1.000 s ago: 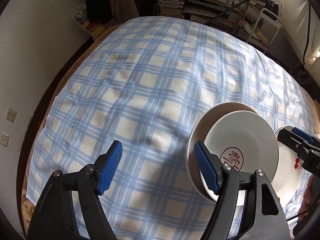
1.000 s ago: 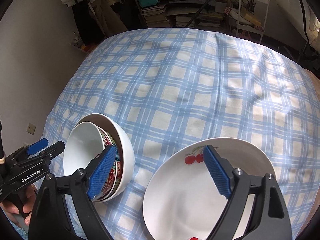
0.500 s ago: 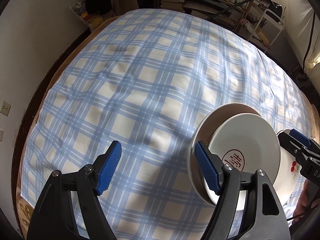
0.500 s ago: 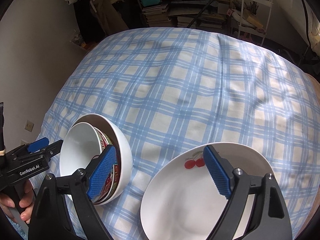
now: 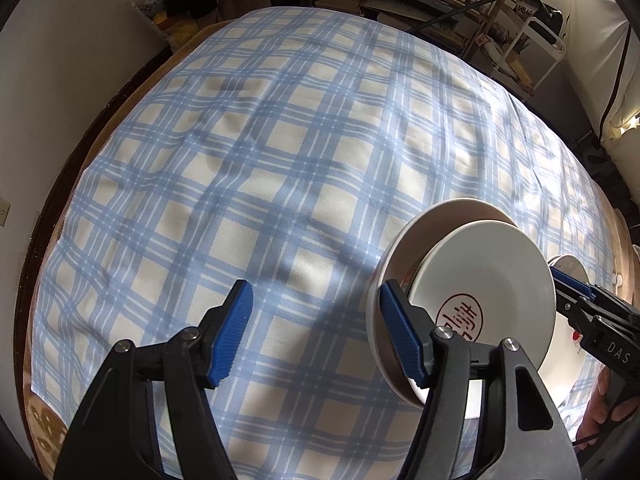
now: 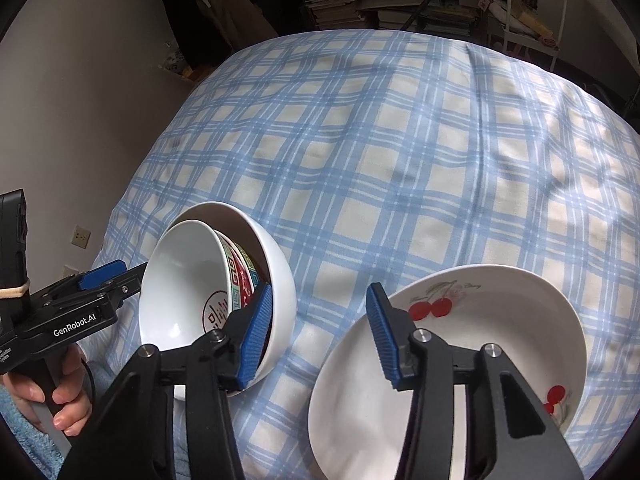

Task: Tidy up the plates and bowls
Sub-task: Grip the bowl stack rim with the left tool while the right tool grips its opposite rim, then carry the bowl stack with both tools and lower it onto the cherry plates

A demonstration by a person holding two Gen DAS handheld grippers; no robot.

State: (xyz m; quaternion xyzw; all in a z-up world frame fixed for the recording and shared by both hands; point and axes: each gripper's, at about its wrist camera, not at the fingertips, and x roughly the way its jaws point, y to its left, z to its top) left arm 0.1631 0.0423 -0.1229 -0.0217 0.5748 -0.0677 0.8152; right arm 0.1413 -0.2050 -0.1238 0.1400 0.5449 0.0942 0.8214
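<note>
A stack of nested bowls (image 5: 472, 280) stands tilted on the checked cloth: a large white bowl (image 6: 280, 276), a red-and-green patterned bowl (image 6: 240, 276) and a white bowl with a red seal (image 6: 188, 280) inside it. To its right lies a white plate with cherries (image 6: 480, 344). My left gripper (image 5: 316, 332) is closing over bare cloth, its right pad at the stack's left rim. My right gripper (image 6: 320, 336) is closing over the gap between stack and plate, its right pad at the plate's left rim. Neither pad visibly presses on anything.
The blue checked cloth (image 5: 280, 160) covers a round table (image 5: 120, 100) with its edge at the left. A white wall with sockets is at the left, and bookshelves (image 6: 400, 4) and a white cart (image 5: 532, 52) stand beyond. A hand (image 6: 68, 392) holds the left gripper's handle.
Both pairs of jaws have narrowed, the right pair much more. The bowls and the plate stay where they were, and both views have tipped slightly.
</note>
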